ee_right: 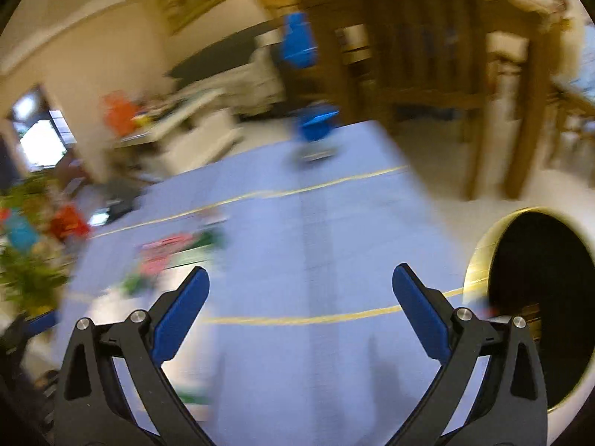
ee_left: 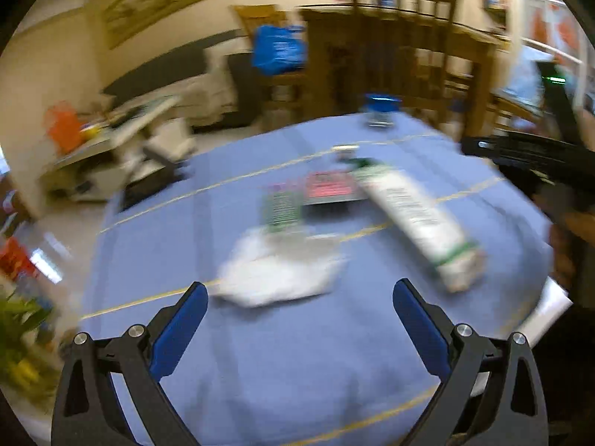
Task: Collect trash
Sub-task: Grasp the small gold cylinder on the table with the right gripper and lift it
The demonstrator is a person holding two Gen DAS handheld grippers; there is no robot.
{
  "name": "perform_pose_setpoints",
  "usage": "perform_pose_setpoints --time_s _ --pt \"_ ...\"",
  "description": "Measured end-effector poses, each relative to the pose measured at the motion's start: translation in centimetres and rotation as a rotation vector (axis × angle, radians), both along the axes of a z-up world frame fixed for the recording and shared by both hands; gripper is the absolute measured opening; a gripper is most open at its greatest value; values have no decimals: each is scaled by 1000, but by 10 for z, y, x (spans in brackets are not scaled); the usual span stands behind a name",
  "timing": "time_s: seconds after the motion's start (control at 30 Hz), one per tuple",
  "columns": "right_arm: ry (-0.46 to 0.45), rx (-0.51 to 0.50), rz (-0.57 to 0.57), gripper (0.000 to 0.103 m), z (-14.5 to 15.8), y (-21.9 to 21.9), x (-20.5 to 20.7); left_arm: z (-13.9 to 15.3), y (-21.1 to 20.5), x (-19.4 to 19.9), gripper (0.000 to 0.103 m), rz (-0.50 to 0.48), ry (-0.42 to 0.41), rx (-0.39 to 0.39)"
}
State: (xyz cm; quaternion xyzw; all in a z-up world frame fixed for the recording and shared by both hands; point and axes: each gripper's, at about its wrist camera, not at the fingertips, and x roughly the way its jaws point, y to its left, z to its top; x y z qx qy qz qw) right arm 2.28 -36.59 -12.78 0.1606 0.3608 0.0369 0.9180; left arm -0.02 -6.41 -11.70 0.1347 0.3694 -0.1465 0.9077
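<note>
Both views are motion-blurred. In the left wrist view, a crumpled white tissue (ee_left: 277, 271) lies on the blue tablecloth (ee_left: 297, 364), just ahead of my open, empty left gripper (ee_left: 300, 293). Behind it lie a green-and-white packet (ee_left: 281, 210), a red-and-pink packet (ee_left: 329, 187) and a long white tube-shaped wrapper (ee_left: 416, 219). In the right wrist view, my right gripper (ee_right: 300, 278) is open and empty above the cloth (ee_right: 297, 230). A round bin with a gold rim and dark inside (ee_right: 535, 297) stands to its right, off the table. Blurred red and green packets (ee_right: 167, 256) lie to its left.
A blue-capped small container (ee_left: 379, 109) stands at the table's far edge; it also shows in the right wrist view (ee_right: 316, 133). Wooden chairs (ee_left: 401, 37) stand beyond the table. A blue bag (ee_left: 279, 50) hangs behind. Plants (ee_right: 29, 260) are at the left.
</note>
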Motion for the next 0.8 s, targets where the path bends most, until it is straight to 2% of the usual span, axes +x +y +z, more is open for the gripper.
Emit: perform_pose_setpoints --time_s 0.07,0.1,0.2,0.23,0.27,0.37,0.43,0.5,0.57,0.63,0.73,0.8 --pt "-16 67 98 97 5 42 3 -1 25 7 96 54 -22 18" --pt "-19 67 134 97 10 64 6 0 34 12 96 77 -30 22" --pt "-11 -9 193 96 21 117 20 0 63 24 96 138 -40 -5" --pt "3 -15 218 92 21 133 28 -1 71 26 96 150 -40 -26" --pt "26 -1 239 84 19 146 37 -2 77 27 96 158 -39 -39" --pt "89 -23 219 69 11 165 53 -8 90 30 96 172 -13 -64" --pt "116 -46 176 69 8 164 56 -6 98 32 96 166 2 -108" --pt "114 -137 113 69 11 160 48 -4 104 31 96 164 2 -143" --pt "113 -183 88 80 7 153 40 -4 106 30 96 158 9 -164" --pt "123 -259 65 82 3 148 32 -3 106 31 96 145 21 -194" --pt "145 -219 49 81 -1 125 32 -5 106 31 96 134 35 -223" --pt "154 -147 23 73 5 106 51 -5 107 33 96 132 46 -241"
